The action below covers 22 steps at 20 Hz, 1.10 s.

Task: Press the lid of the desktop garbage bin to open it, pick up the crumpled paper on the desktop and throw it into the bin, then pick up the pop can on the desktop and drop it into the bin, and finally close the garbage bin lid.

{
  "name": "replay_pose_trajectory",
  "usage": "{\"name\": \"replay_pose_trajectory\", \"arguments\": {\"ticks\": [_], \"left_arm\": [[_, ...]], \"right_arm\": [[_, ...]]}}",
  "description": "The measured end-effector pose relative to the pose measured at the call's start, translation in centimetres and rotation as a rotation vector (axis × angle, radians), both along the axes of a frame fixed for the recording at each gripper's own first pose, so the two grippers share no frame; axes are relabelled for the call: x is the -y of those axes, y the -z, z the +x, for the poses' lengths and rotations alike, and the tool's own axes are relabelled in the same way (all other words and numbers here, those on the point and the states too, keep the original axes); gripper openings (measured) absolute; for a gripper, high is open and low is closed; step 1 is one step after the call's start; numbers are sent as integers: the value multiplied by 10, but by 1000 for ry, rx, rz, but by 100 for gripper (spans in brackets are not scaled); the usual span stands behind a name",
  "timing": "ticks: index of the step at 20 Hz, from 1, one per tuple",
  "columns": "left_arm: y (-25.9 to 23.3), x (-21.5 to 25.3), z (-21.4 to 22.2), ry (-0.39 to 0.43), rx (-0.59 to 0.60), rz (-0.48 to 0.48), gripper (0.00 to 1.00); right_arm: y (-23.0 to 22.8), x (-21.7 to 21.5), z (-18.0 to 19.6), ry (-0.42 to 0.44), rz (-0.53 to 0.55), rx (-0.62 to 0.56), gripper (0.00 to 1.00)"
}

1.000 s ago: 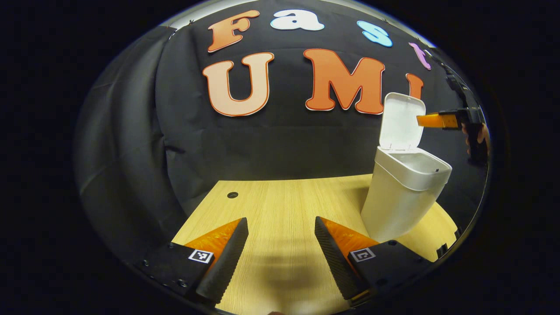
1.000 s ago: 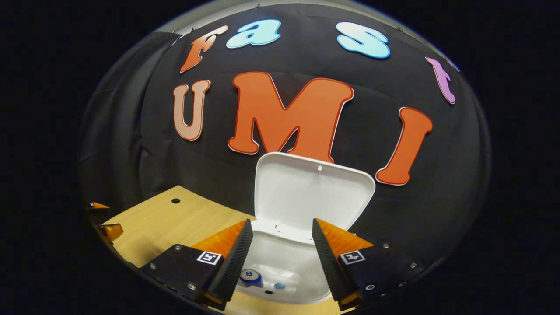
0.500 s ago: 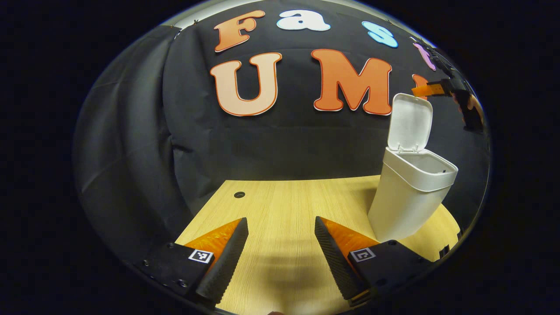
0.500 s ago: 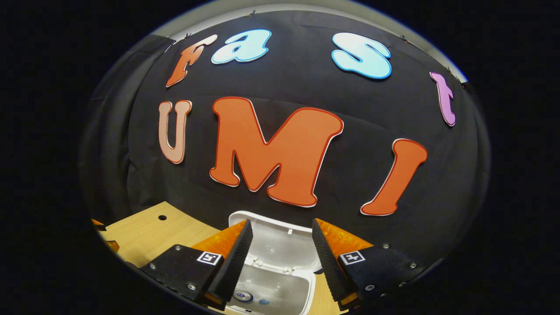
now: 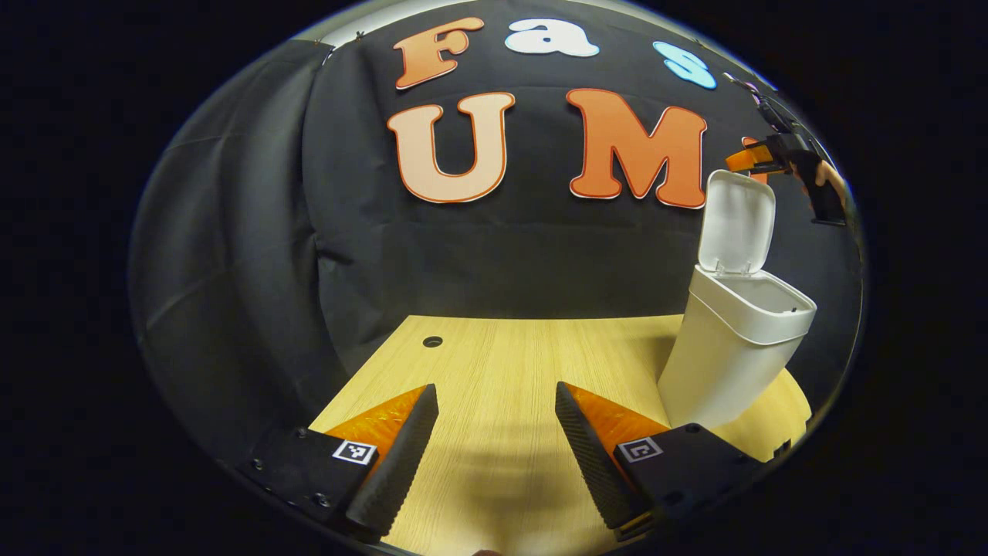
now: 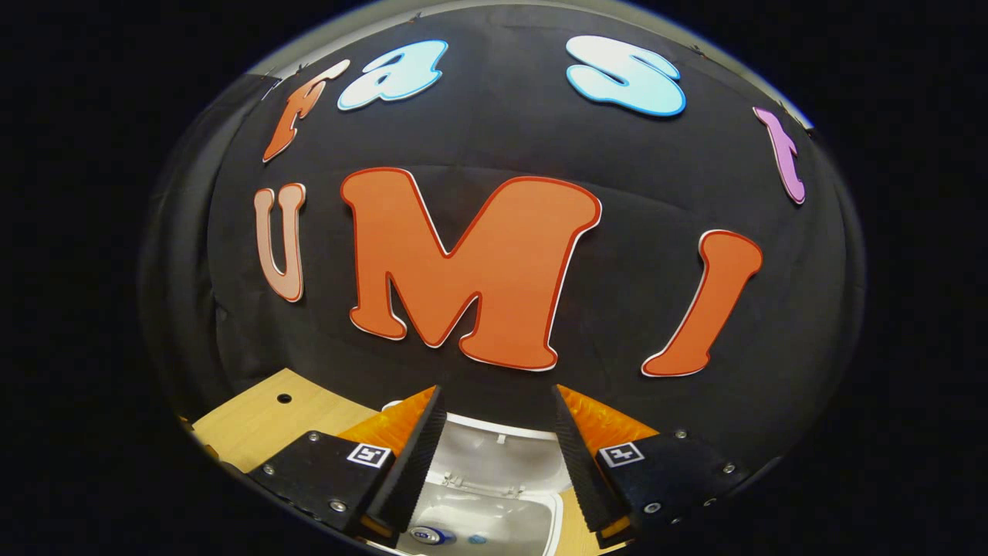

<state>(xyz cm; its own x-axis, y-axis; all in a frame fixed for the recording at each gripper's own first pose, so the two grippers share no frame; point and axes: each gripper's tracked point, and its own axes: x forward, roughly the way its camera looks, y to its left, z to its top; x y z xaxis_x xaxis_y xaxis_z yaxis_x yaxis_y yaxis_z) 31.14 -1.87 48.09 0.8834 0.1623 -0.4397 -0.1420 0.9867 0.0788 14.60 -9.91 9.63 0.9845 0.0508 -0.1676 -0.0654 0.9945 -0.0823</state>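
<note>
Holding my left gripper (image 5: pixel 494 432) low over the wooden table (image 5: pixel 494 363), fingers spread wide with nothing between them. From the left gripper view the white bin (image 5: pixel 733 355) stands upright on the table's far right part, close to the black cloth wall (image 5: pixel 231 232). Its lid (image 5: pixel 737 224) is swung up on the rear hinge, nearly vertical, so the mouth is open. A small round hole (image 5: pixel 432 341) sits in the tabletop towards the back left.

My right gripper (image 5: pixel 752 157) shows in that same view just above the lid's top edge, with the hand (image 5: pixel 826 181) holding it at the picture's rim; touching or apart, I cannot tell.

From the right gripper view, the right gripper (image 6: pixel 494 444) looks over the bin from above, fingers parted and grasping nothing. The raised lid (image 6: pixel 502 455) lies between and below them, and the bin's open mouth (image 6: pixel 494 513) beneath. The can (image 6: pixel 431 533) rests at the bottom of the bin, blue top visible, with a small bluish scrap (image 6: pixel 478 538) beside it that I cannot identify.
</note>
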Motion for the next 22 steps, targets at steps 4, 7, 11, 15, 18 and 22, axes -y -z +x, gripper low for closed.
{"name": "replay_pose_trajectory", "arguments": {"ticks": [4, 7, 11, 15, 18, 22], "left_arm": [[2, 4, 3, 14, -6, -7, 98], [2, 7, 7, 32, -7, -7, 98], [4, 12, 7, 53, -11, -15, 98], [7, 8, 7, 51, -21, -22, 98], [9, 6, 4, 46, -28, -27, 98], [9, 5, 1, 48, -31, -24, 98]], "right_arm": [[3, -1, -15, -9, 26, -3, 82], [11, -3, -29, -17, 56, -20, 82], [21, -4, -48, -29, 145, -36, 82], [34, -4, -61, -24, 186, -62, 81], [46, -7, -73, -26, 187, -86, 81], [77, -8, -84, -17, 194, -163, 81]]}}
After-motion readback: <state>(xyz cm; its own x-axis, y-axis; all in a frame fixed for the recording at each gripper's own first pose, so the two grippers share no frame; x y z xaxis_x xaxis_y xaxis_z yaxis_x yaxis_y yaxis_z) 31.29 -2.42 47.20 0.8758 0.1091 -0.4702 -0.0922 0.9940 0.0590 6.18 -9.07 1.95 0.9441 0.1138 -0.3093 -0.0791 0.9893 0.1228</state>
